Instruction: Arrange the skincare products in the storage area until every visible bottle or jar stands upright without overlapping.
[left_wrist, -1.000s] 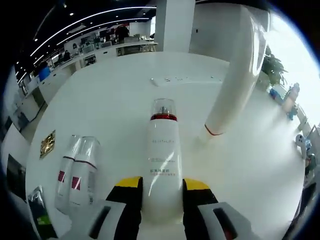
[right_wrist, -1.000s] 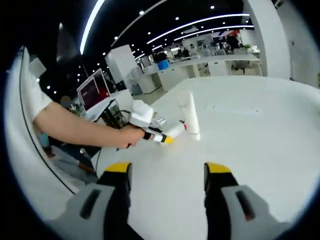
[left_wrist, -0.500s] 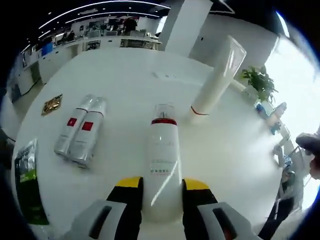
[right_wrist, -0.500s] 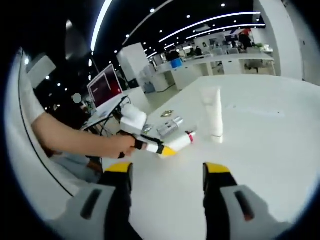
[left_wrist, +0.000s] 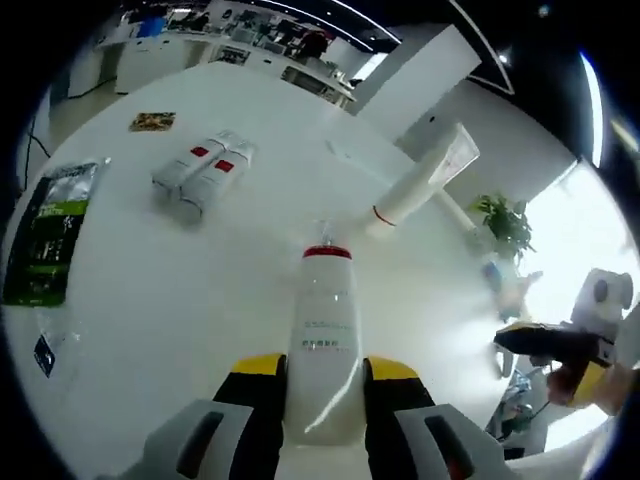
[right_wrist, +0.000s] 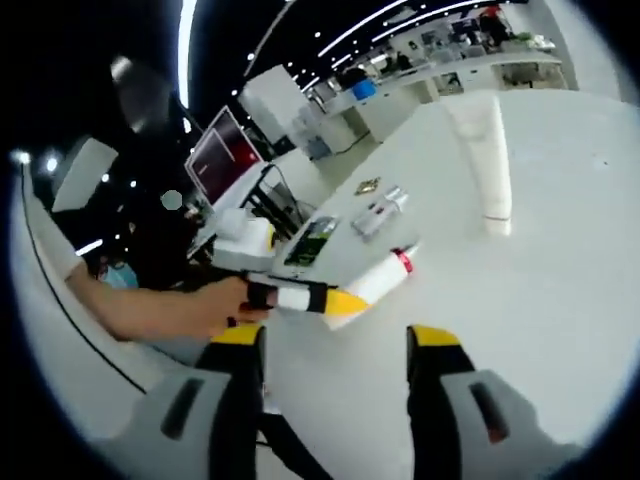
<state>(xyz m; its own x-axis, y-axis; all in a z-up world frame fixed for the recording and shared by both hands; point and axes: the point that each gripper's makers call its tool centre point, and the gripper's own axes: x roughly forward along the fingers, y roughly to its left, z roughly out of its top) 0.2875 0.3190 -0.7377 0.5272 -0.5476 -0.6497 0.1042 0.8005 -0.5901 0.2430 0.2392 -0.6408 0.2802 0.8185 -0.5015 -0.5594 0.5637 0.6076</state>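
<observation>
Skincare bottle of white plastic with a red neck band and clear cap (left_wrist: 323, 330) sits pinched at its base between the yellow-tipped jaws of the left claw (left_wrist: 323, 375), lifted off the white bench (left_wrist: 180, 290) and lying along the jaws. In the right gripper view the same bottle (right_wrist: 378, 281) slants above the bench (right_wrist: 540, 290), held by the left claw (right_wrist: 340, 302) in a person's hand (right_wrist: 215, 305). The right claw (right_wrist: 333, 345) has its jaws spread wide with nothing between them; it also shows at the edge of the left gripper view (left_wrist: 545, 345). Beyond the bottle a tall white tube with a red line near its cap (left_wrist: 420, 187) stands cap-down, apart from it. Two white spray bottles with red labels (left_wrist: 203, 174) lie flat side by side, touching. Near them lie a green and black sachet (left_wrist: 48, 243) and a small gold packet (left_wrist: 151, 122).
</observation>
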